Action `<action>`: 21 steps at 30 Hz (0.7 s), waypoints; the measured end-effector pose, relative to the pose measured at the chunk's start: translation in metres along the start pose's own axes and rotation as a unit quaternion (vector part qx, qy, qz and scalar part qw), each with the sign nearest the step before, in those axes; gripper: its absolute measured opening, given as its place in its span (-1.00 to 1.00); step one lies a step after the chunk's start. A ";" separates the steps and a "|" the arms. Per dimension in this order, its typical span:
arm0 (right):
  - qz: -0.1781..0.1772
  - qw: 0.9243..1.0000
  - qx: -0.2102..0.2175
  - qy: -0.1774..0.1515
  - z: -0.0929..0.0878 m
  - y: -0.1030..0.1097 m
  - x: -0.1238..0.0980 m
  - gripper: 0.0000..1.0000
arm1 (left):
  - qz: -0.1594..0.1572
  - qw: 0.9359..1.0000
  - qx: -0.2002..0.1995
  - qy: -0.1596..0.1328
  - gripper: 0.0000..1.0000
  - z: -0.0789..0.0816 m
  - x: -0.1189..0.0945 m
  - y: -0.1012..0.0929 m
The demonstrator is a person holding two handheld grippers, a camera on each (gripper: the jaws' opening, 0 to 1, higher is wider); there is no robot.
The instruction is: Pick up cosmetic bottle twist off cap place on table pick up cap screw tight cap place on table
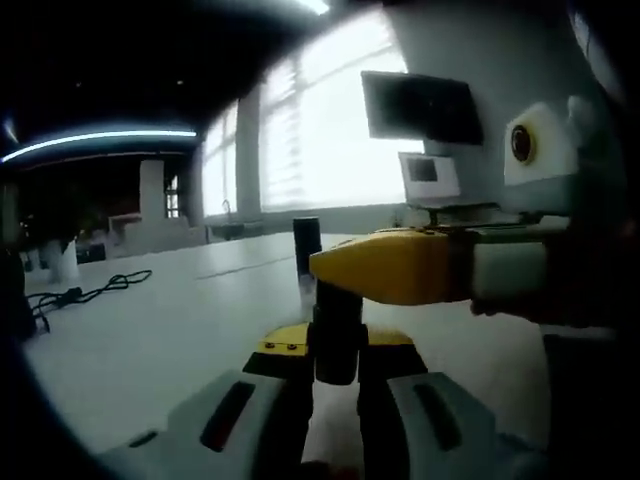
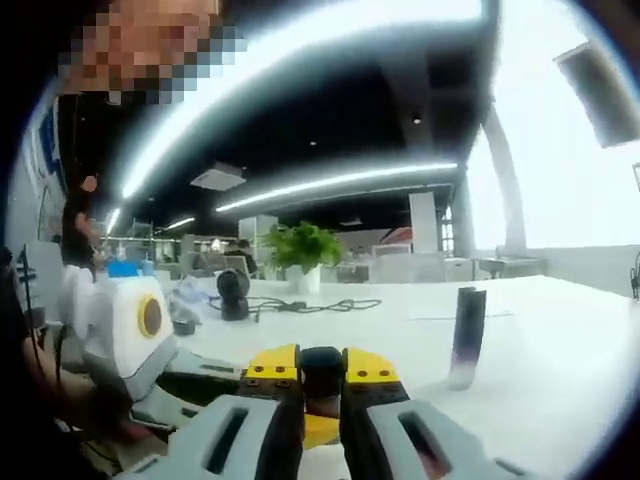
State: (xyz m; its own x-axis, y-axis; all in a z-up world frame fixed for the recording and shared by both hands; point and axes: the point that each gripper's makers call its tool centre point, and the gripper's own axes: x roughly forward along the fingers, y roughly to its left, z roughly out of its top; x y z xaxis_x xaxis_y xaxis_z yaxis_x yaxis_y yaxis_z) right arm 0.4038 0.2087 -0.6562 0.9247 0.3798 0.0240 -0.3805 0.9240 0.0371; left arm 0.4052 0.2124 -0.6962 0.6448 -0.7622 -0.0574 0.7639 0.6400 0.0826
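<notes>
My left gripper point(image 1: 335, 358) is shut on the body of a dark cosmetic bottle point(image 1: 336, 345), held upright just above the white table point(image 1: 150, 340). The right gripper point(image 1: 345, 268) reaches in from the right, its yellow jaws closed over the bottle's top. In the right gripper view, my right gripper point(image 2: 322, 378) is shut on the dark cap point(image 2: 322, 370), and the left gripper's body point(image 2: 130, 335) shows at the left. A second tall dark bottle point(image 1: 306, 245) point(image 2: 467, 335) stands alone on the table beyond.
A black cable point(image 1: 90, 293) lies at the table's left side. A dark monitor point(image 1: 420, 105) hangs on the wall above a small screen point(image 1: 430, 180). A potted plant point(image 2: 300, 248), a small black device point(image 2: 232, 292) and cables point(image 2: 315, 303) sit far across the table.
</notes>
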 end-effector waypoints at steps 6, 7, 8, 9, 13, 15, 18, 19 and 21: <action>-0.019 1.000 0.012 -0.001 0.000 -0.003 -0.001 -0.89 | 0.009 1.000 0.023 0.001 -0.91 0.001 0.000 0.001; -0.021 1.000 0.013 -0.001 0.000 -0.004 -0.002 -0.89 | 0.010 1.000 0.027 0.001 -0.91 0.002 0.000 0.001; -0.023 1.000 0.015 -0.001 0.000 -0.004 -0.001 -0.88 | 0.011 1.000 0.027 0.001 -0.91 0.001 0.000 0.001; -0.021 1.000 0.015 -0.003 0.000 -0.003 -0.001 -0.88 | 0.013 1.000 0.028 0.001 -0.91 0.001 0.000 0.002; -0.029 0.999 0.027 -0.006 0.000 -0.003 -0.002 -0.88 | 0.020 0.999 0.042 0.001 -0.91 0.001 0.001 0.004; -0.030 0.999 0.032 -0.005 0.000 -0.003 -0.002 -0.89 | 0.026 0.998 0.054 0.004 -0.91 0.001 0.000 0.005; -0.033 0.999 0.041 -0.009 0.000 -0.003 -0.004 -0.88 | 0.030 0.997 0.065 0.003 -0.91 0.002 0.001 0.005; -0.032 0.999 0.038 -0.007 -0.001 -0.003 -0.004 -0.88 | 0.028 0.998 0.064 0.003 -0.91 0.001 0.001 0.005; -0.033 0.999 0.039 -0.008 -0.001 -0.003 -0.005 -0.86 | 0.024 0.998 0.057 0.001 -0.91 0.001 0.002 0.004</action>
State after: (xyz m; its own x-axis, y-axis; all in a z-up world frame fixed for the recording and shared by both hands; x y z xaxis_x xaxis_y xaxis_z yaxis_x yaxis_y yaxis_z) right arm 0.4003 0.2043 -0.6571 0.9475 0.3177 0.0358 -0.3197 0.9404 0.1163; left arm 0.4095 0.2139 -0.6950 0.6807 -0.7306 -0.0530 0.7243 0.6604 0.1982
